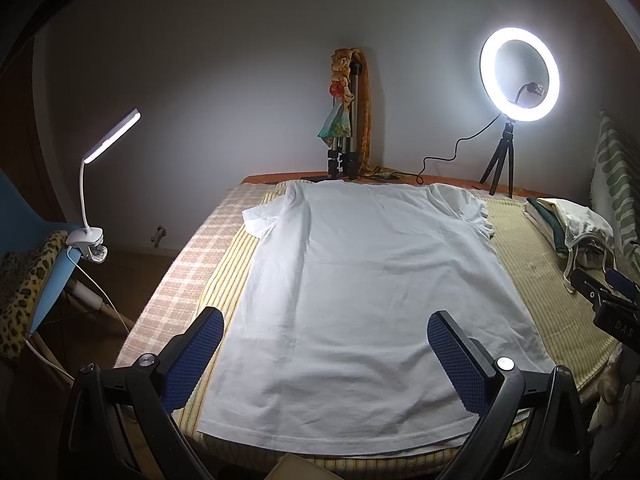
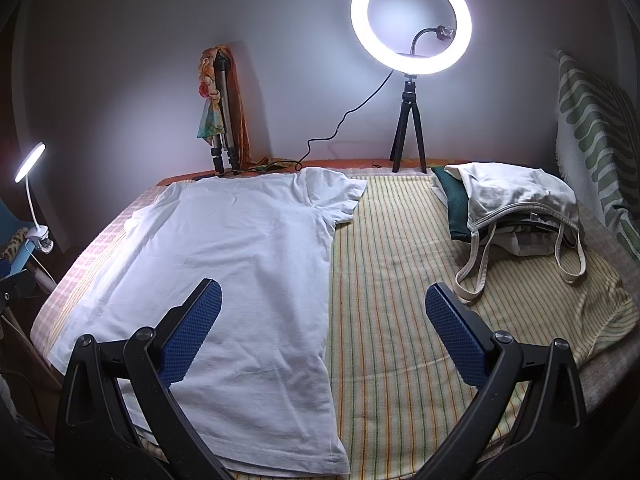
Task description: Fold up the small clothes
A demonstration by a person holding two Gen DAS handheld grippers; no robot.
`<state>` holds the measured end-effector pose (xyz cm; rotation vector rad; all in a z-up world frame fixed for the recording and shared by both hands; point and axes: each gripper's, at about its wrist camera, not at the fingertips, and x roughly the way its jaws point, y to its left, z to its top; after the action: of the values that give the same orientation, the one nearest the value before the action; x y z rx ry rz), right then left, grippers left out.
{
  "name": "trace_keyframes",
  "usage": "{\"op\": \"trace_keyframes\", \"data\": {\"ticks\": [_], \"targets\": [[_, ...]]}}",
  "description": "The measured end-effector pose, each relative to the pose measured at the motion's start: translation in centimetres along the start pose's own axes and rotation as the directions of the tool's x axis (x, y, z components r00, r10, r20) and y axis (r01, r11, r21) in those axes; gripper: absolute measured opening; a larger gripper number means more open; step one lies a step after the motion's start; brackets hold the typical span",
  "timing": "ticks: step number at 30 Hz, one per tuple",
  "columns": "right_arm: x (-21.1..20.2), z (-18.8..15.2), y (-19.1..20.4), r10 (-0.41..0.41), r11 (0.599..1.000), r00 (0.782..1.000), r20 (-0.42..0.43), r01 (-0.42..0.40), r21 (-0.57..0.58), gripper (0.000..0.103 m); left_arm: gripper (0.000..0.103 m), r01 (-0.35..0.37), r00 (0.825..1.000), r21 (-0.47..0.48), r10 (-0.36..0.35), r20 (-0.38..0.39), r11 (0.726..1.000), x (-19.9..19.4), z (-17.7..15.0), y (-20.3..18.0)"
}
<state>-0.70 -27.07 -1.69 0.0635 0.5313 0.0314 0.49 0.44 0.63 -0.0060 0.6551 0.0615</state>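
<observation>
A clip lamp (image 1: 114,134) stood at the far left, likely angled to light the work surface. The left gripper (image 1: 325,354) hovered with its jaws wide and empty over the near hem of a white T-shirt (image 1: 352,280), which lay spread flat with sleeves out on the striped mat (image 2: 400,280) covering the bed, apparently laid out ready for its first fold. The right gripper (image 2: 323,330) was also wide and empty, above the shirt's right edge. Far right, a cloth tote bag (image 2: 516,196) lay slumped on a green garment (image 2: 454,204); its contents could not be made out. A ring light (image 2: 411,20) glowed behind.
</observation>
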Motion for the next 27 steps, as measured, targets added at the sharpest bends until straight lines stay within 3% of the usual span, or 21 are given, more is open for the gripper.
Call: {"op": "trace_keyframes", "data": {"ticks": [13,19,25,27], "targets": [[0.2,3.4,1.2,0.045,0.999,0.999,0.004,-0.045,-0.005,0.103,0.097,-0.029,0.999,-0.086,0.026,-0.034,0.996,0.5,0.7,3.4],[1.6,4.8,3.0,0.160,0.986,0.986,-0.037,-0.161,-0.033,0.103,0.092,-0.004,1.000,-0.116,0.002,-0.016,0.993,-0.3,-0.2,5.9],[3.4,8.0,5.7,0.264,0.958,0.962,-0.072,-0.270,-0.093,0.103,0.064,-0.006,0.999,-0.181,-0.004,-0.052,0.983,-0.9,-1.9,9.4],[4.1,9.3,7.0,0.279,0.950,0.957,-0.076,-0.287,-0.122,0.103,0.050,0.007,0.998,-0.218,-0.021,-0.065,0.976,-0.9,-2.8,10.8]]}}
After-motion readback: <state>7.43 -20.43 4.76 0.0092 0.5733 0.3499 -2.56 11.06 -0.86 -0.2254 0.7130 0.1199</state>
